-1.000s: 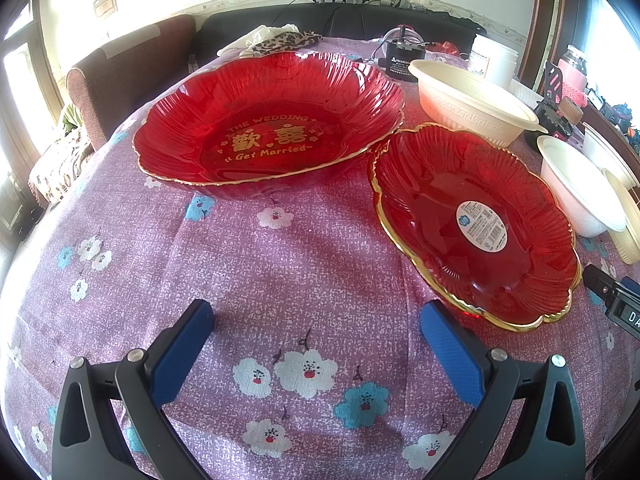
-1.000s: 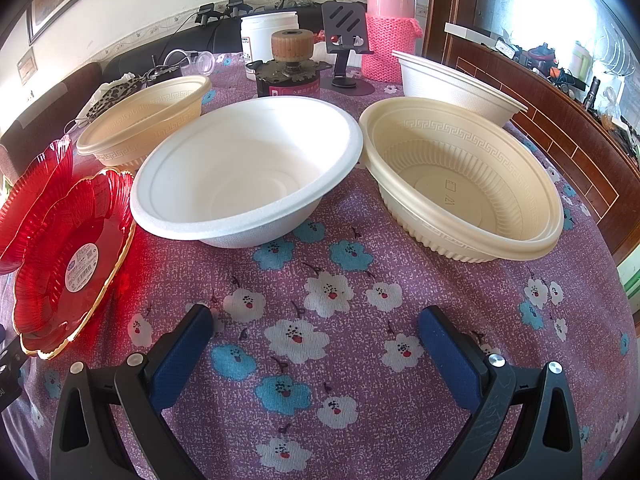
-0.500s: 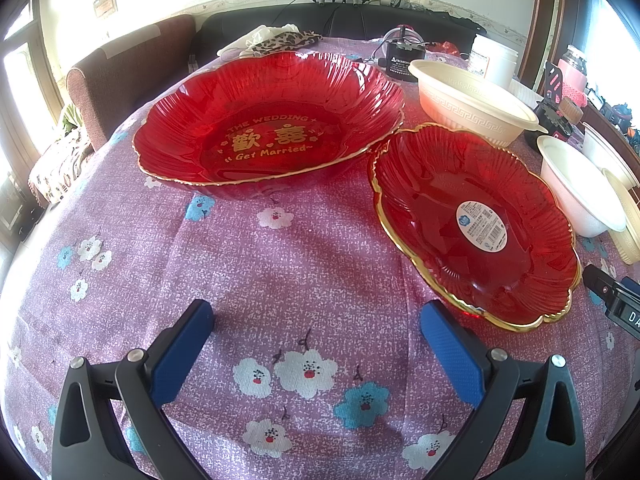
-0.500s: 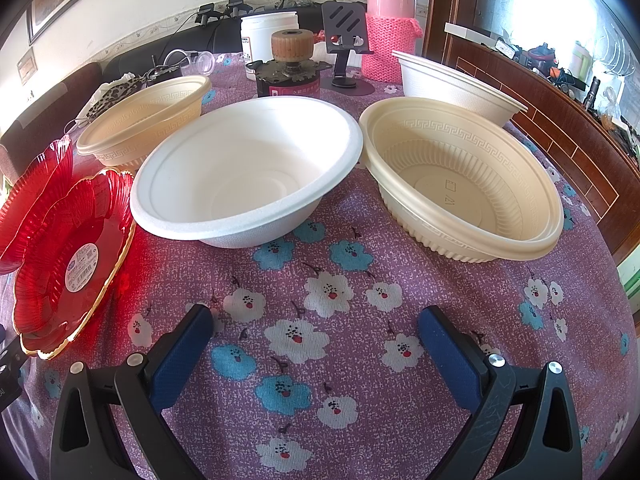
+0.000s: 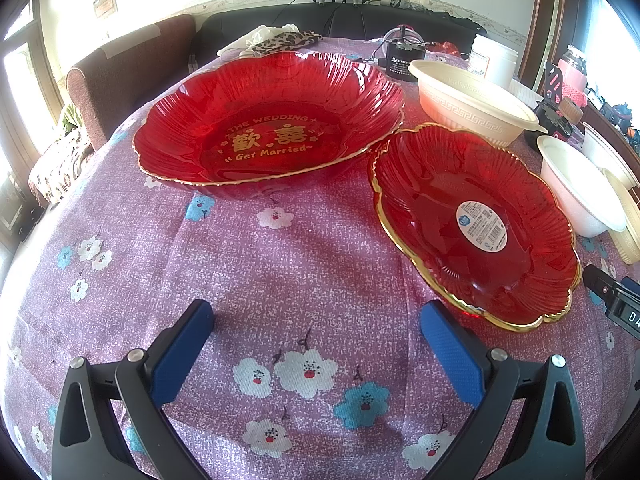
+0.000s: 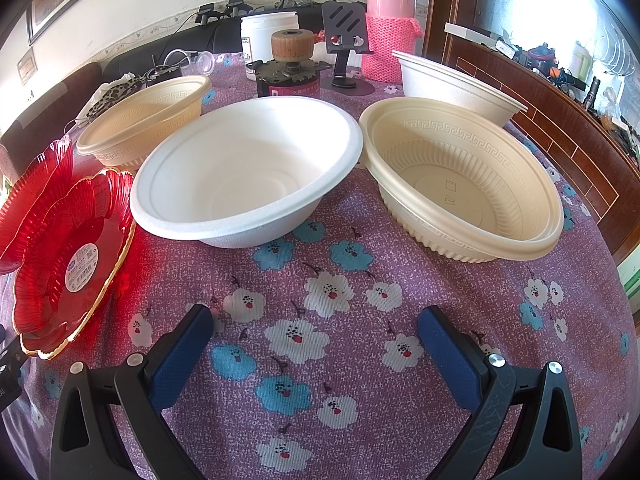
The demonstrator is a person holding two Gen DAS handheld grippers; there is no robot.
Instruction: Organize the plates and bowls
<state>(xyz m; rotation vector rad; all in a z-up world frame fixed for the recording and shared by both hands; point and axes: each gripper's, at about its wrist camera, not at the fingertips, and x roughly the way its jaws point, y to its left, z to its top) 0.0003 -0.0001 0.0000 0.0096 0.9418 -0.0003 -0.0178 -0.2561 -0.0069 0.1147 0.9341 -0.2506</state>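
Here we are over the bench [image 5: 280,264], draped in a purple flowered cloth, and the left gripper [image 5: 316,332] hovers low above bare cloth with its blue-padded fingers [image 5: 182,350] spread wide, holding nothing. Straight ahead sits the large red plate [image 5: 268,120], rim up, scalloped and gold-edged, its longer spread running left to right, with gold lettering reading "THE WEDDING" and "Get Married" around two Chinese characters. Just to its right, the rims overlapping or touching, lies the smaller red plate [image 5: 472,220], also face up, a round white label at its centre, the print too small to read. Over to the right gripper [image 6: 314,330]: fingers [image 6: 448,354] equally wide apart, empty, level above the cloth. Dead ahead of it is the white foam bowl [image 6: 248,168], mouth up, and just to its right the cream bowl [image 6: 464,184] with a key-pattern band under the rim, the two rims almost touching. A second cream bowl [image 6: 148,116] sits further back on the left, and a second white bowl [image 6: 452,84] back right. Behind them stand a white tub [image 6: 269,38], a pink flask [image 6: 390,28] in a knitted sleeve and a black phone stand [image 6: 346,48].
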